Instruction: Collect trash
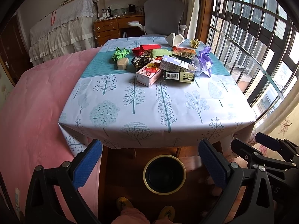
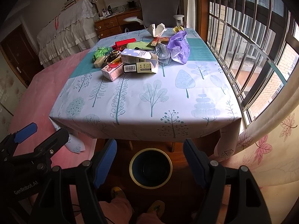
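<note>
On the far half of the table [image 1: 214, 100], a heap of trash lies across the teal band of the tree-printed tablecloth [image 1: 142, 115]: a pink cartoon carton [image 1: 148, 73] at the front, a dark box with a barcode [image 1: 178, 76] just beside it on the window side, and a pale lilac carton [image 1: 175, 64] resting on top of both. On the bed side of the heap sit a crumpled green wrapper [image 1: 119, 54] and a beige block [image 1: 122, 63]; behind are a red box [image 1: 145, 49], a crumpled white tissue [image 1: 174, 39] and a purple plastic bag [image 1: 205, 59] toward the window. On the wooden floor below the near table edge stands a dark bin with a pale rim [image 1: 164, 174], nothing visible inside it. The left gripper [image 1: 150, 166] and right gripper [image 2: 149, 165] hang above that bin, side by side, each with its blue-padded jaws spread wide and nothing between them. Yellow slippers [image 1: 165, 212] show at the bottom. A pink bedspread [image 1: 37, 102] lies left of the table, a barred window [image 1: 261, 37] right.
</note>
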Available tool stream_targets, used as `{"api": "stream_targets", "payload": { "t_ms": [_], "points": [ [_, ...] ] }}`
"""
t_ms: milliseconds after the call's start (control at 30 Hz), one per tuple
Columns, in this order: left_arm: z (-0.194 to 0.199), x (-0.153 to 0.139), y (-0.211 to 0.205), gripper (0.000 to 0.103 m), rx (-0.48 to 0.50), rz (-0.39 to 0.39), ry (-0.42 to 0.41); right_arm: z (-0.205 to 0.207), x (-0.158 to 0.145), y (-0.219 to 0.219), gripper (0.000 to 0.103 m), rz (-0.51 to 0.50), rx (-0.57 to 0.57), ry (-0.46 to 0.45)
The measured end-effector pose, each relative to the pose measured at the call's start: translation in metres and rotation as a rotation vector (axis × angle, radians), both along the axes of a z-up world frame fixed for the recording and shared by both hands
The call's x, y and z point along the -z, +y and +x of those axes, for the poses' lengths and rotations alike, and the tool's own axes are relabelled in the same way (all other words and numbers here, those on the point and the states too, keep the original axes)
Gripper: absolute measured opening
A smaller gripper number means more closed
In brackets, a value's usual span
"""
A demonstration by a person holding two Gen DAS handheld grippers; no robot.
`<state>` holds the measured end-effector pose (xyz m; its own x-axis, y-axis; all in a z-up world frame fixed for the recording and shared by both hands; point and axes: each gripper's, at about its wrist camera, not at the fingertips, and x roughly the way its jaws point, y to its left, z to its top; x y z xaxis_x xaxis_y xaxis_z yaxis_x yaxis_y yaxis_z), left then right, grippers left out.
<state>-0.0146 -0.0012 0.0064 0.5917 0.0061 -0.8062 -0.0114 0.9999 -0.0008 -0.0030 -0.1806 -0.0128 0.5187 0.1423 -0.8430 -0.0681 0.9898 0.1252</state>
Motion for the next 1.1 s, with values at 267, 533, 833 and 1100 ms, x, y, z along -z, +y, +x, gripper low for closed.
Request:
{"api": "stream_targets", "payload": {
  "t_ms": [267,533,833,1100],
  "points": [
    [0.004,0.001,-0.001,0.102,0.005,-0.021,0.000,0.006,-0.004,-0.003,0.074,0.008,-0.010,-0.001],
    [0.003,0.003,0.003,0.102,-0.015,-0.035,0.001,0.007,-0.002,-0.002,0.074,0.009,-0.029,-0.003],
    [0.008,-0.004,0.004,0.102,-0.018,-0.018,-0.005,0.011,-0.004,-0.001,0.074,0.036,-0.032,-0.017],
    [0.023,-0.022,0.022,0.102,-0.041,0.013,-0.057,0.027,-0.012,0.003,0.074,0.059,-0.036,-0.059]
  ]
}}
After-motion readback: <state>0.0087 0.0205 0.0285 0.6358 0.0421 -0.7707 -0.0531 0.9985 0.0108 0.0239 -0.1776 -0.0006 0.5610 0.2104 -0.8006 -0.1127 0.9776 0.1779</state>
